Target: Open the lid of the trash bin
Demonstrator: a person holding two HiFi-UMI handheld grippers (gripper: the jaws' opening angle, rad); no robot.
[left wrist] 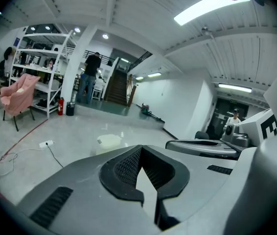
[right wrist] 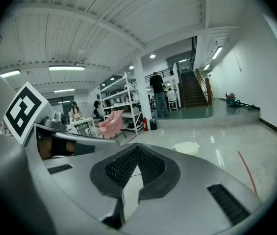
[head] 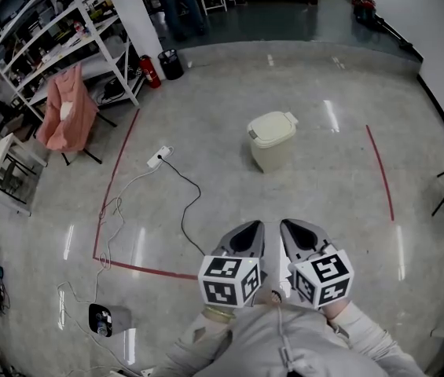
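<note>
A cream trash bin [head: 272, 140] with its lid down stands alone on the grey floor, some way ahead of me. It appears small in the left gripper view as the bin [left wrist: 110, 142] and in the right gripper view as the bin [right wrist: 186, 148]. My left gripper [head: 247, 237] and right gripper [head: 299, 234] are held side by side close to my body, well short of the bin. Both point toward it. The left gripper [left wrist: 140, 149] and the right gripper [right wrist: 137, 147] are each shut, with nothing between their jaws.
A white power strip [head: 159, 156] with a black cable lies on the floor left of the bin. Red tape lines [head: 115, 181] mark the floor. A pink chair [head: 68, 112], white shelves [head: 64, 30], a fire extinguisher [head: 150, 71] and a person [head: 178, 2] are at the back.
</note>
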